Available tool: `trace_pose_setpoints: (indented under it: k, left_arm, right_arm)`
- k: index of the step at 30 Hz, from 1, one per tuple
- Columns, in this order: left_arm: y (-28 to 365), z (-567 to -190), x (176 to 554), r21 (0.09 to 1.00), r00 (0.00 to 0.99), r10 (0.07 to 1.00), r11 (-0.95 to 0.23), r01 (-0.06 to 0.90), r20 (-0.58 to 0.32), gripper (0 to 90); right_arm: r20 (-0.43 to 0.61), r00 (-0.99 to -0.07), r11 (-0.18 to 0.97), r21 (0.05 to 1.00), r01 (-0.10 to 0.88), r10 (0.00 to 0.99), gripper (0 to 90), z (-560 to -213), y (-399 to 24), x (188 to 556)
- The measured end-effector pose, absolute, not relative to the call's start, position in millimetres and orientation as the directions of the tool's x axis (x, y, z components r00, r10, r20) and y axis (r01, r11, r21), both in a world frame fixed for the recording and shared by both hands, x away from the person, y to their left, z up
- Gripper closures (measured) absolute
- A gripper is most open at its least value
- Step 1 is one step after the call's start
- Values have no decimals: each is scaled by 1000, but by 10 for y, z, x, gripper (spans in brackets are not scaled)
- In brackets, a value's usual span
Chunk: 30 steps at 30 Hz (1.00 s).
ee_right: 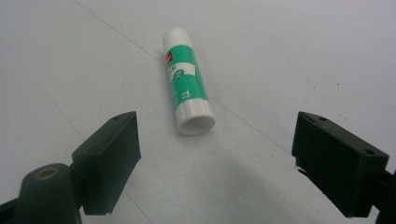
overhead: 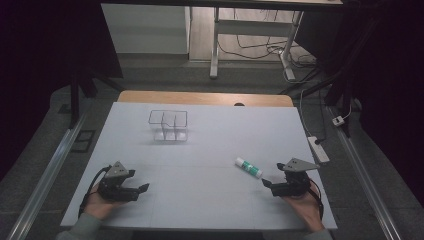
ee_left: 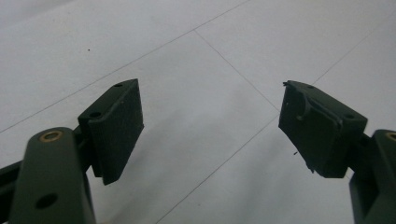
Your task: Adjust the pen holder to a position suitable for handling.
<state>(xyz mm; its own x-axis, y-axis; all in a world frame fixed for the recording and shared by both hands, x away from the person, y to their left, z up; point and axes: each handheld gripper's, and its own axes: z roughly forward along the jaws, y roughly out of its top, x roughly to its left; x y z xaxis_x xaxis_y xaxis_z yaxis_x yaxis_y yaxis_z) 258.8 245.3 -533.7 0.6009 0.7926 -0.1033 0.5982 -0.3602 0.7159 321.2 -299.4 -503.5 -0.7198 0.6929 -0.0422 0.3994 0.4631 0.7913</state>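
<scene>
A green and white glue stick [overhead: 249,167] lies on its side on the white table [overhead: 200,150], right of the middle. In the right gripper view the glue stick [ee_right: 187,81] lies a short way ahead of the jaws, its flat end towards me. My right gripper [overhead: 268,182] rests near the front right, just behind the stick, open and empty [ee_right: 215,149]. At the front left my left gripper [overhead: 142,189] is also open, with only bare table between its jaws [ee_left: 210,126]. A clear plastic organiser box [overhead: 168,126] with compartments stands at the back, left of the middle.
The white sheet covers a wooden tabletop [overhead: 205,98]. Beyond it stand a desk frame [overhead: 215,40] and loose cables [overhead: 265,47] on the floor. A power strip [overhead: 318,148] lies off the table's right edge. Metal rails [overhead: 50,170] run along both sides.
</scene>
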Motion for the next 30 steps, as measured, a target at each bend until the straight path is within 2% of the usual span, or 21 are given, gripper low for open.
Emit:
trace_pose_setpoints:
  k: [30]
  left_arm:
    - [2493,-5320,2660,718,583,807,-351,601,-93,224]
  right_arm:
    - [-48,-710,465,786,407,702,156,-5036,-2997,3206]
